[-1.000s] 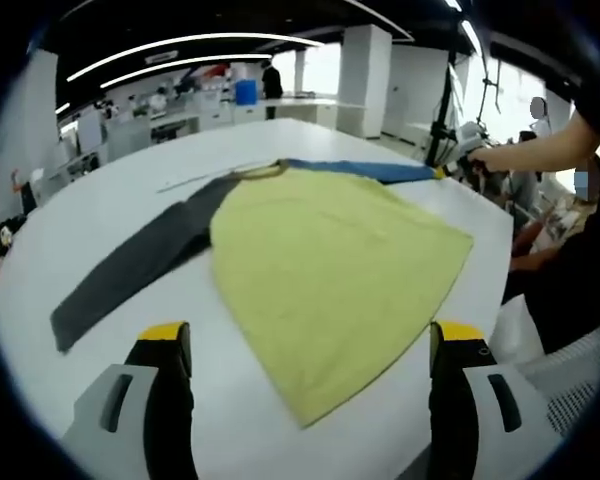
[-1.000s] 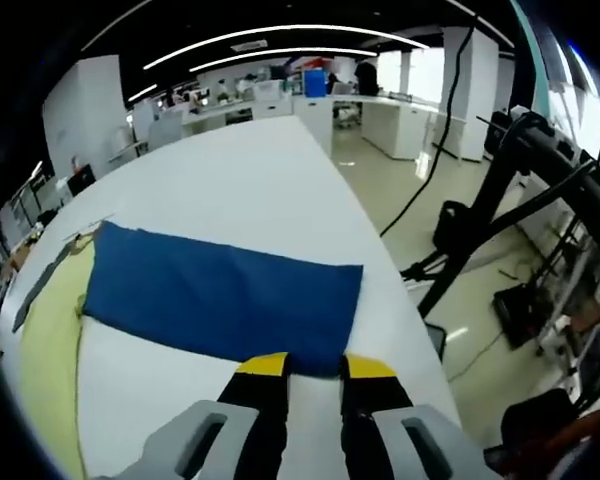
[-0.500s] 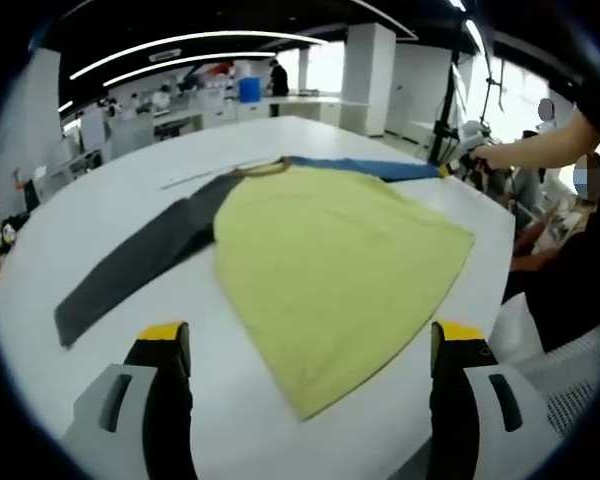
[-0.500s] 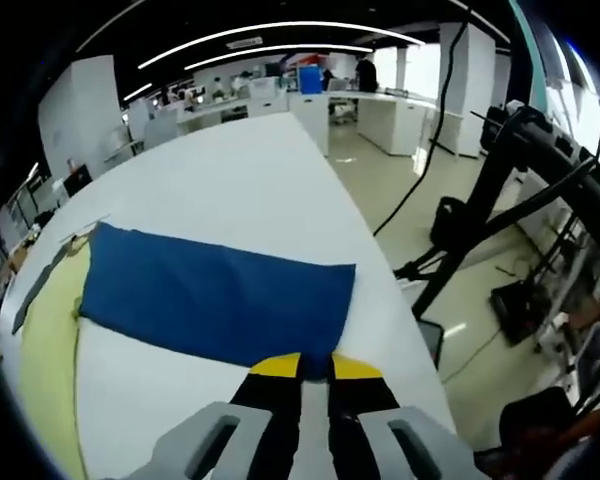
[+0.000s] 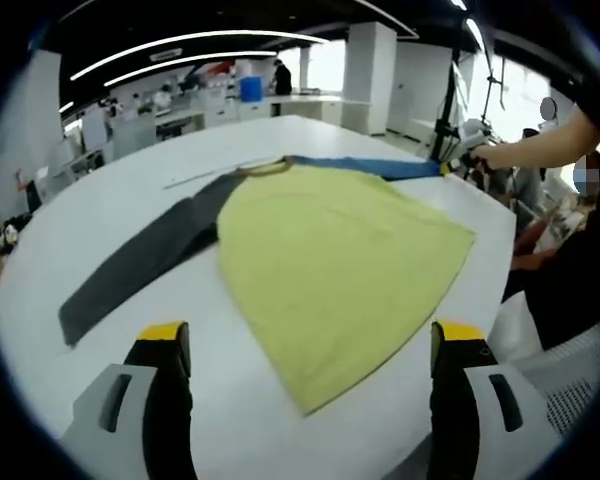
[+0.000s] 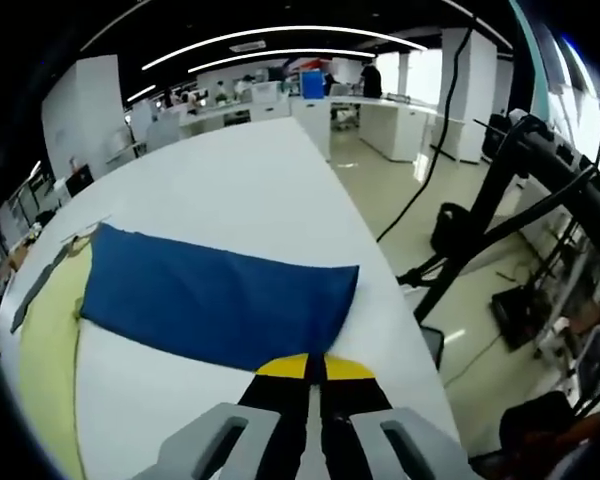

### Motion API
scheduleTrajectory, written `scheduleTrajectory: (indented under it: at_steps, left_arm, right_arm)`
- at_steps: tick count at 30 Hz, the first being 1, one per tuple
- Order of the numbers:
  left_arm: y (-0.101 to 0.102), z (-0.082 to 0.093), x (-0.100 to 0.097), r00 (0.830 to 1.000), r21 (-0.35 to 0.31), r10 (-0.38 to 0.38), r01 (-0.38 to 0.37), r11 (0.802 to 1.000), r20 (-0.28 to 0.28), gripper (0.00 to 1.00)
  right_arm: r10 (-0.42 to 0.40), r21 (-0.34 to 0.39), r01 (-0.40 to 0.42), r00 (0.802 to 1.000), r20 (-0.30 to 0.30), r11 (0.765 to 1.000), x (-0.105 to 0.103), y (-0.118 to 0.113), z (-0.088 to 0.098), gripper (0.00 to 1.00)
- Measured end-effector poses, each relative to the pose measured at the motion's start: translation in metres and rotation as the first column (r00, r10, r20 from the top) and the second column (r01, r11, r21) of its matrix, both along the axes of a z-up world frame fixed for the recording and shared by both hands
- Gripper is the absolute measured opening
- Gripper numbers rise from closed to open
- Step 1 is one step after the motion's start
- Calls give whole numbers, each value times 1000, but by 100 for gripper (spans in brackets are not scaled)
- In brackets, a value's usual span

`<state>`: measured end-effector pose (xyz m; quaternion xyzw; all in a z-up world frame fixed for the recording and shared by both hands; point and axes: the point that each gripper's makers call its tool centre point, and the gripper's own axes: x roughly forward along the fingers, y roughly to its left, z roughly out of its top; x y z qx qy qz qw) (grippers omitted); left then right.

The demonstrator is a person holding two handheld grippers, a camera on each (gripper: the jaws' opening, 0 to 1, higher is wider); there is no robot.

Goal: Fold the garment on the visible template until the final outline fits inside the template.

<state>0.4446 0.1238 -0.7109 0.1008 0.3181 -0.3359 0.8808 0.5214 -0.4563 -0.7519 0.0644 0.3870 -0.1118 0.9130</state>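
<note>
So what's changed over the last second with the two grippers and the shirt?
The right gripper has closed its jaws, from apart a second ago to nearly touching, at the near edge of the blue sleeve; whether cloth is pinched cannot be told. The left gripper stays open above the table. The yellow body and grey sleeve lie as before.

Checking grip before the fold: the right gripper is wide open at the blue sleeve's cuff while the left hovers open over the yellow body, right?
Not quite: the right gripper is shut on the blue sleeve at its cuff, as the right gripper view shows. The left gripper does hover open over the yellow body.
</note>
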Motion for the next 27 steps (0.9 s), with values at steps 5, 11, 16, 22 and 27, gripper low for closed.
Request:
scheduleTrajectory:
  at_steps: [5, 11, 16, 22, 27]
  left_arm:
    - [0, 2, 1, 1000, 0, -1, 1, 1000, 6, 98]
    - [2, 0, 1, 1000, 10, 4, -4, 1000, 5, 99]
    - [1, 1, 1, 1000, 5, 4, -4, 1000, 9, 99]
    - [1, 3, 2, 1000, -3, 6, -6, 1000, 14, 99]
    - [0, 4, 3, 1000, -4, 7, -7, 1000, 20, 98]
  right_arm:
    - [-14, 6, 14, 1000, 24, 1000, 1, -1, 7, 0]
    - [-26, 2, 26, 998, 49, 1000, 6, 0, 15, 0]
    - [-25, 11, 24, 997, 75, 1000, 10, 4, 23, 0]
    - [-37, 66, 28, 989, 145, 997, 20, 12, 37, 0]
    - [-22, 77, 10, 986, 165, 997, 25, 21, 43, 0]
